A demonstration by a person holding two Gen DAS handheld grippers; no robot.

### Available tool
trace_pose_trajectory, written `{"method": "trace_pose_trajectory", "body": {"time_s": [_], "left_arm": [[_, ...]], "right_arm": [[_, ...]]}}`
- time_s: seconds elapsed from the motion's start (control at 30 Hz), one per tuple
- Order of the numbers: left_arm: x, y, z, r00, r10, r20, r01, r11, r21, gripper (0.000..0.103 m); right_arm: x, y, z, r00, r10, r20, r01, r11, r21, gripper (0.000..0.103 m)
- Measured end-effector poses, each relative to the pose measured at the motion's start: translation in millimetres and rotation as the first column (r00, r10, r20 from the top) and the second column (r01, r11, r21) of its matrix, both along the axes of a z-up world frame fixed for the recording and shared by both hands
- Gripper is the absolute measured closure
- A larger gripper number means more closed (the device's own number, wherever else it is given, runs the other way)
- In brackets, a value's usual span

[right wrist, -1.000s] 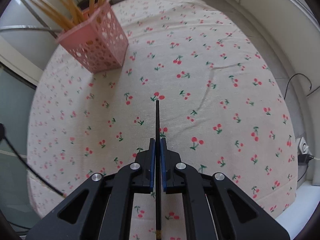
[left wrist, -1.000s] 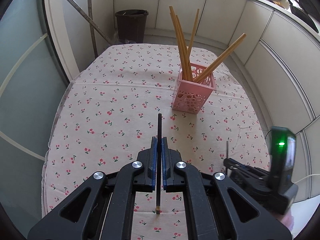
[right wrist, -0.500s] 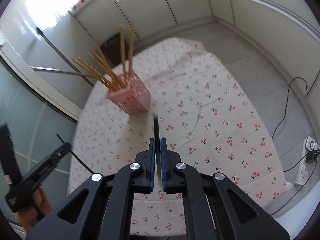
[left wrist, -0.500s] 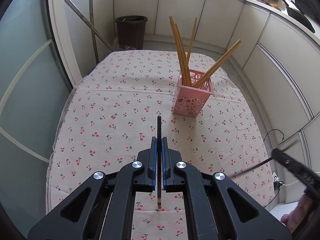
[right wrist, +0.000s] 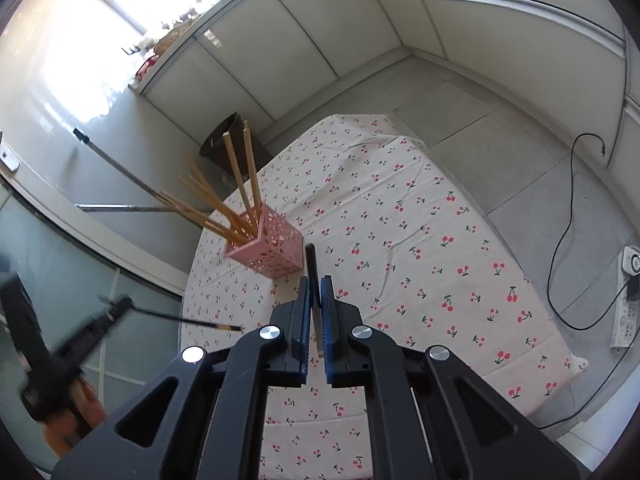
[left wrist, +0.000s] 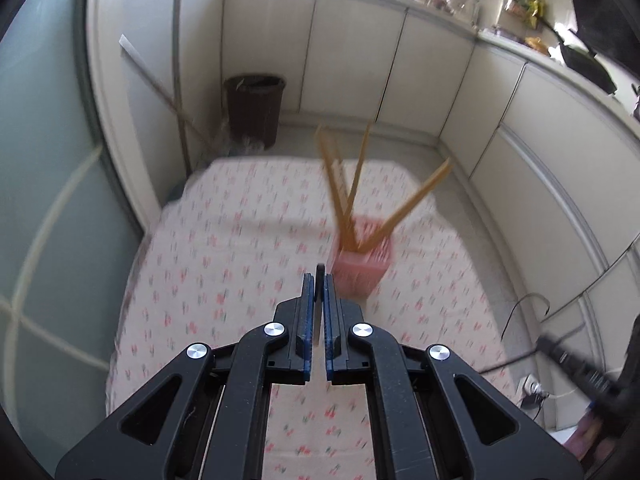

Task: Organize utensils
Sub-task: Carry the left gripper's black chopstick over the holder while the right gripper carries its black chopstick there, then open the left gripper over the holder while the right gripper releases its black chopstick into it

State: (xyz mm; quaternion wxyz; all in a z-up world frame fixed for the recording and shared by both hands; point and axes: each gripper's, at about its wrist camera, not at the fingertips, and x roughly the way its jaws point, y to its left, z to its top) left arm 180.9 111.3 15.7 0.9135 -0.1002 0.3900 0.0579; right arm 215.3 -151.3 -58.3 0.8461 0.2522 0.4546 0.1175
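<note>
**Now both grippers carry a dark chopstick above the table**

Up in the air, your left gripper [left wrist: 319, 280] has its blue pads [left wrist: 307, 312] closed to a narrow slot on a black chopstick [left wrist: 319, 276]; only the rounded tip shows past the fingertips, pointing toward the pink basket [left wrist: 362, 270]. That view is smeared by motion, so fine detail is lost. Your right gripper [right wrist: 315, 284] is pinched the same way on its own dark chopstick [right wrist: 311, 266], whose tip stands a little past the pads and leans slightly left, toward the basket [right wrist: 268, 252].

The basket sits on the cherry-print tablecloth [right wrist: 420, 264], toward the far left part of the table as seen from the right wrist. It already holds a bundle of wooden chopsticks [right wrist: 236, 200], fanned out and leaning against the rim; from the left wrist they [left wrist: 348, 200] splay up and to the right. Both grippers are high over the cloth and apart from the basket, looking down at it from the near side.

From the right wrist you can see the left gripper at the lower left, blurred, with its chopstick sticking out level toward the middle of the frame. From the left wrist the right gripper shows as a dark blur at the lower right edge.

Around the table: a dark bin [left wrist: 254, 110] on the floor beyond the far end, poles [left wrist: 178, 80] leaning in the corner by it, pale cabinets [left wrist: 420, 72] along the walls, and a black cable [right wrist: 568, 220] running across the floor to a power strip [right wrist: 628, 300] on the right.
</note>
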Motion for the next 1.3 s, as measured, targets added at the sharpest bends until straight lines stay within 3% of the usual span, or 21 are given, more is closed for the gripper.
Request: {"method": "trace_pose_trajectory", "body": {"time_s": [0.17, 0.27, 0.43, 0.53, 0.7, 0.8, 0.87, 1.07, 1.17, 1.3], "left_arm": [[33, -15, 45, 0.997, -0.013, 0.081, 0.011, 1.000, 0.021, 0.099], [55, -27, 57, 0.994, -0.015, 0.105, 0.011, 0.999, 0.041, 0.099], [90, -39, 52, 0.995, 0.004, 0.102, -0.009, 0.999, 0.048, 0.098], [108, -36, 33, 1.000, 0.008, 0.018, -0.009, 0.999, 0.038, 0.091], [74, -14, 28, 0.995, 0.071, 0.073, -0.072, 0.997, 0.001, 0.084], [39, 2, 16, 0.992, 0.101, 0.081, -0.099, 0.995, -0.028, 0.073], [14, 16, -3, 0.991, 0.127, 0.047, -0.123, 0.990, -0.071, 0.068], [-16, 46, -71, 0.974, 0.191, -0.126, -0.206, 0.970, -0.126, 0.068], [-15, 58, -72, 0.974, 0.182, -0.137, -0.205, 0.962, -0.181, 0.068], [-16, 64, -63, 0.977, 0.185, -0.102, -0.201, 0.962, -0.184, 0.068]], "right_arm": [[3, -5, 2, 1.000, -0.004, 0.002, 0.004, 1.000, 0.022, 0.098], [4, -10, 2, 1.000, -0.005, -0.004, 0.005, 1.000, 0.030, 0.098], [7, -17, 0, 1.000, -0.012, -0.017, 0.013, 0.999, 0.041, 0.098], [9, -20, 0, 1.000, -0.018, -0.019, 0.018, 0.999, 0.037, 0.098], [9, -19, 3, 1.000, -0.018, -0.008, 0.018, 0.999, 0.032, 0.098], [10, -11, 10, 1.000, -0.008, 0.014, 0.008, 1.000, 0.018, 0.098], [13, -3, 17, 0.999, 0.000, 0.033, 0.000, 1.000, 0.018, 0.098], [44, 39, 60, 0.990, 0.017, 0.142, -0.014, 1.000, -0.026, 0.097], [61, 59, 79, 0.981, 0.020, 0.193, -0.012, 0.999, -0.043, 0.097], [90, 90, 90, 0.972, 0.024, 0.232, -0.004, 0.996, -0.086, 0.097]]}}
